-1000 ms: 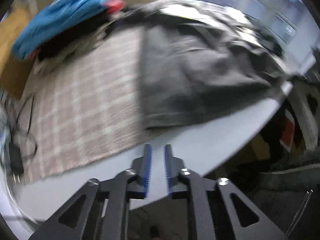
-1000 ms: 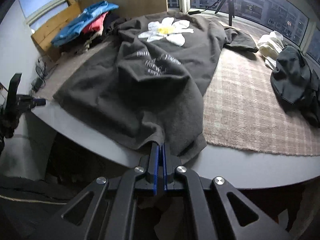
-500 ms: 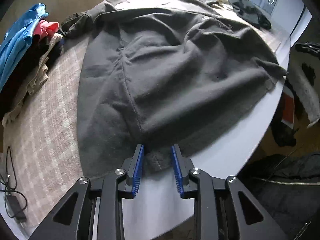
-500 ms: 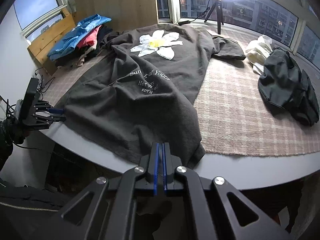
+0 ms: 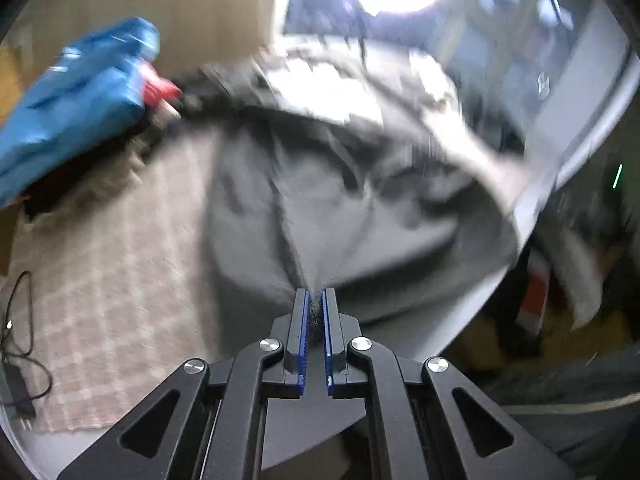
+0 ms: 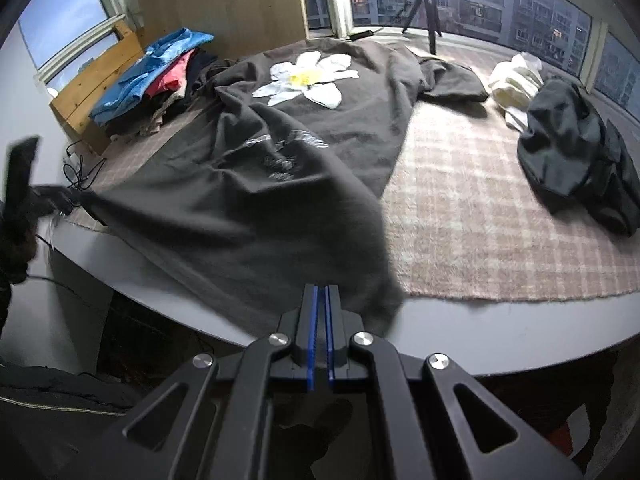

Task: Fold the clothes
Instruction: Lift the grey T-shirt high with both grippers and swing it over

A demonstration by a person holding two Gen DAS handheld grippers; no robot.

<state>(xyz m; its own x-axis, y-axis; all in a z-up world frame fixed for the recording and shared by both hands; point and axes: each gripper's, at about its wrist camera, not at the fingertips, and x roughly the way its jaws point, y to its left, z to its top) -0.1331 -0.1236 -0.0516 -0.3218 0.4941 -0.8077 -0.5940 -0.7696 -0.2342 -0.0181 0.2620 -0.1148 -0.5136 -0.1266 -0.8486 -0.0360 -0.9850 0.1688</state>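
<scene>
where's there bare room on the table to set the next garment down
The widest free patch is the plaid cloth between the dark sweatshirt and the black heap. A bare strip of table edge runs along its near side. Crowded: the far left corner, under the stacked clothes.

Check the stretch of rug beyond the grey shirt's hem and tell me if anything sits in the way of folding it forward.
Nothing visible blocks it. Both the left claw and right claw already pinch the grey shirt at its hem. The folded pile and black garment lie off to either side on the rug.
</scene>
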